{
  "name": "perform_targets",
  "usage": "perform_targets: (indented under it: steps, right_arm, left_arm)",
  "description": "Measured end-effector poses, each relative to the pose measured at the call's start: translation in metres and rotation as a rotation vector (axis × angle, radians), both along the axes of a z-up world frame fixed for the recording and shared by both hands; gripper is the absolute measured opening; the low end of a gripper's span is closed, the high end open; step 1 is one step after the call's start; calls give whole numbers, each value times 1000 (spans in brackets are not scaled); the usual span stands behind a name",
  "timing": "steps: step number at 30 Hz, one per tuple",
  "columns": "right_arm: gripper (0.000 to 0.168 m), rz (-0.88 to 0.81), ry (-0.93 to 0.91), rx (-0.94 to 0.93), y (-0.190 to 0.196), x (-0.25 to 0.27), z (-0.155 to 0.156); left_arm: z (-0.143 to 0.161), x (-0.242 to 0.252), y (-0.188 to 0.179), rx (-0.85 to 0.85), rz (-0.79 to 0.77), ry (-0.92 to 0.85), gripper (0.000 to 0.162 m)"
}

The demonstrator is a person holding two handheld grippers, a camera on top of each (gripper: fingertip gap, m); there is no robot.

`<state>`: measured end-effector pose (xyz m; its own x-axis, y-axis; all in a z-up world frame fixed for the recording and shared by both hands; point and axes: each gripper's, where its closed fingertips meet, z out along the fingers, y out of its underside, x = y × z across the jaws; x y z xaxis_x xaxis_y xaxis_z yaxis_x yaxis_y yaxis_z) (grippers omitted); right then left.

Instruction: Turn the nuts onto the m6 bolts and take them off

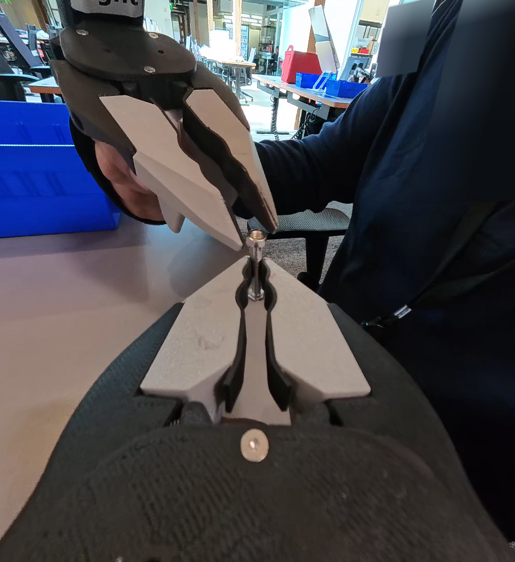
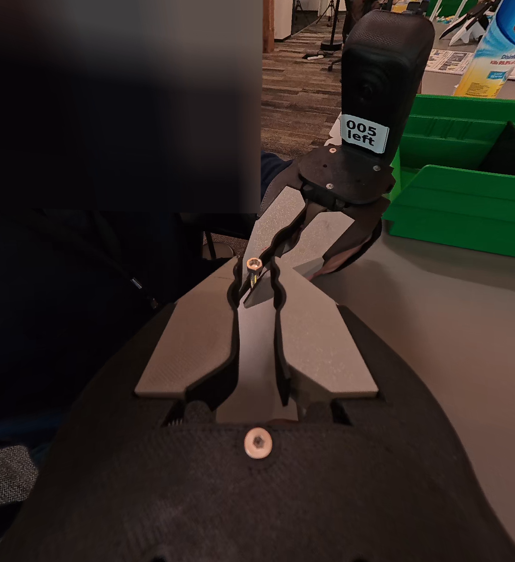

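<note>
Now | left claw [image 1: 255, 267] clamped on upright bolt [image 1: 255, 273] | right claw [image 1: 257, 235] slightly parted around nut [image 1: 255, 240] at bolt's top, above table [image 1: 67, 304]

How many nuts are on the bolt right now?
2. One nut sits at the bolt's far tip beside the right gripper's fingertips; the other sits lower, between the left gripper's fingers. None seems hidden.

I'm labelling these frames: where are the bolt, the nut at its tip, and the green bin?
bolt [image 1: 255, 267], left wrist view, threaded shank.
nut [image 2: 253, 264], right wrist view, hex top face.
green bin [image 2: 463, 194], right wrist view, front wall.
</note>
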<state>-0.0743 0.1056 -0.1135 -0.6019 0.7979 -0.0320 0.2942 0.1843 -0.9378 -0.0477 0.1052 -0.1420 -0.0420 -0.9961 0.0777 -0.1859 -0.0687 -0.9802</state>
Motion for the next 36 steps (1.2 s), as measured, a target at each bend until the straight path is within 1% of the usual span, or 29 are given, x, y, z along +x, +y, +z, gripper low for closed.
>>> perform_targets:
  steps: [13, 18, 27, 36]
  right_arm:
    - [7, 19, -1, -9, -4, 0, -2]
    - [7, 12, 12, -10, -3, 1, -2]
    - [7, -55, 55, -6, 7, 0, 1]
    - [7, -142, 24, 5, 19, 0, -2]
  left_arm:
    - [0, 1, -1, -2, -2, 2, 2]
    - [0, 1, 0, 3, 5, 1, 2]
    - [3, 1, 13, 36, 119, -18, 2]
    - [0, 2, 27, 63, 251, 7, 2]
